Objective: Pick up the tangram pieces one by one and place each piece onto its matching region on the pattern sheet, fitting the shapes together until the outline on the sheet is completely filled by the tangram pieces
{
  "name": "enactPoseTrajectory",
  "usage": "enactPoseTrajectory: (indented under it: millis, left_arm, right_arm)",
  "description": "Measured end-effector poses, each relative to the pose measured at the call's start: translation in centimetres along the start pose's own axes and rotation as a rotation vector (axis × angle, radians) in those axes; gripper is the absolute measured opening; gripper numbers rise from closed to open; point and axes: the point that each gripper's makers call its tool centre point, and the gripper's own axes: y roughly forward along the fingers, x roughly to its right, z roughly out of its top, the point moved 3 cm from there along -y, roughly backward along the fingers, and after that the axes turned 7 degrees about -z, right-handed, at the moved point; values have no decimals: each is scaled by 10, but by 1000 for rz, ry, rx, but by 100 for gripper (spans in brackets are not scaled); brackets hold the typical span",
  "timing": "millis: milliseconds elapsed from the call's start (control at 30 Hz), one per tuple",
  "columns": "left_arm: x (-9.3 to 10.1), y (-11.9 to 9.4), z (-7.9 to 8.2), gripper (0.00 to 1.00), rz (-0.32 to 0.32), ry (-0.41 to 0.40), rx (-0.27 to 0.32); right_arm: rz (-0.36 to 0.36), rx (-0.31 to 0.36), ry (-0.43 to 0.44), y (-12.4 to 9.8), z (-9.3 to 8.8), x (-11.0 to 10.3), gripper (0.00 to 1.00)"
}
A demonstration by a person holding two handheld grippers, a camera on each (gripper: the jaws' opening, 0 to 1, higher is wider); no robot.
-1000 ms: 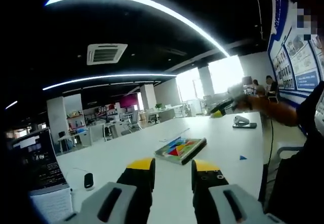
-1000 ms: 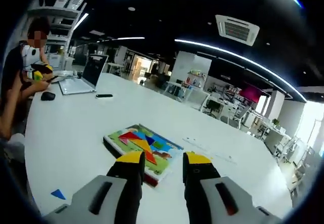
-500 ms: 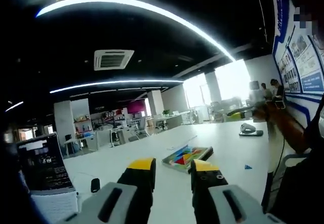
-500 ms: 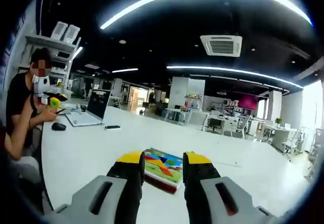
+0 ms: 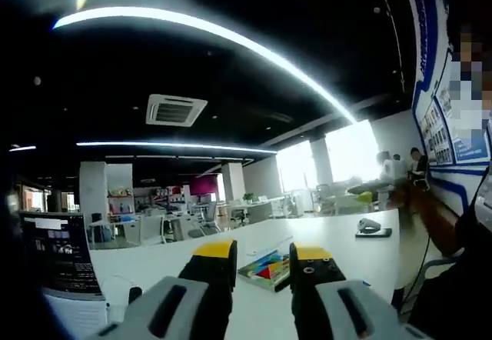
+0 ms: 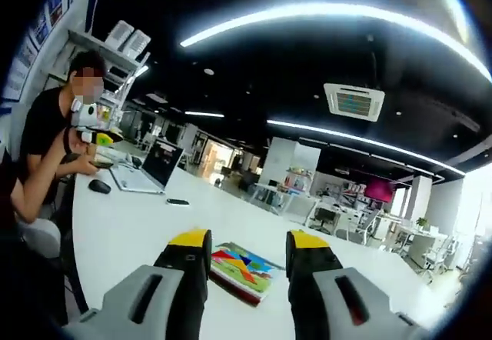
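**Both grippers raised and empty, tangram board lying ahead on the white table**

Left gripper [image 5: 261,251]: jaws apart with a moderate gap, nothing between them. Yellow-tipped jaws rise from the bottom of the left gripper view. Just beyond the tips, seen through the gap, lies the tangram board [image 5: 267,266] flat on the white table [image 5: 323,236]; coloured pieces sit on it, red and yellow-green ones visible, individual shapes too small to tell. Further off on the right part of the table, a small dark device [image 5: 372,229]. A dark monitor [image 5: 58,251] stands at the left. People sit far back near the bright windows.

Right gripper [image 6: 247,249]: jaws likewise apart, holding nothing. In the right gripper view the tangram board [image 6: 244,268] lies on the table between and just past the jaw tips, its near edge hidden by the jaws. Red, yellow, blue and green pieces show on top. Well beyond to the left: an open laptop [image 6: 154,172], a black mouse [image 6: 100,186], a phone [image 6: 178,201] lying flat. A seated person [image 6: 48,151] in a dark shirt leans at the table's left edge.
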Motion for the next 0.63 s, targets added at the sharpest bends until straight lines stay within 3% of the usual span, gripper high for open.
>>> enactPoseTrajectory:
  millis: [167, 300, 400, 633]
  left_arm:
    - [3, 2, 3, 29, -30, -8, 20]
    - [4, 2, 5, 29, -34, -12, 31]
    - [5, 2, 6, 29, -36, -11, 30]
    - [9, 6, 0, 29, -64, -9, 0]
  right_arm:
    - [88, 55, 191, -3, 5, -1, 45]
    - [137, 92, 265, -5, 10, -4, 44]
    - [153, 106, 259, -8, 15, -8, 41]
    - [136, 102, 155, -11, 22, -16, 41]
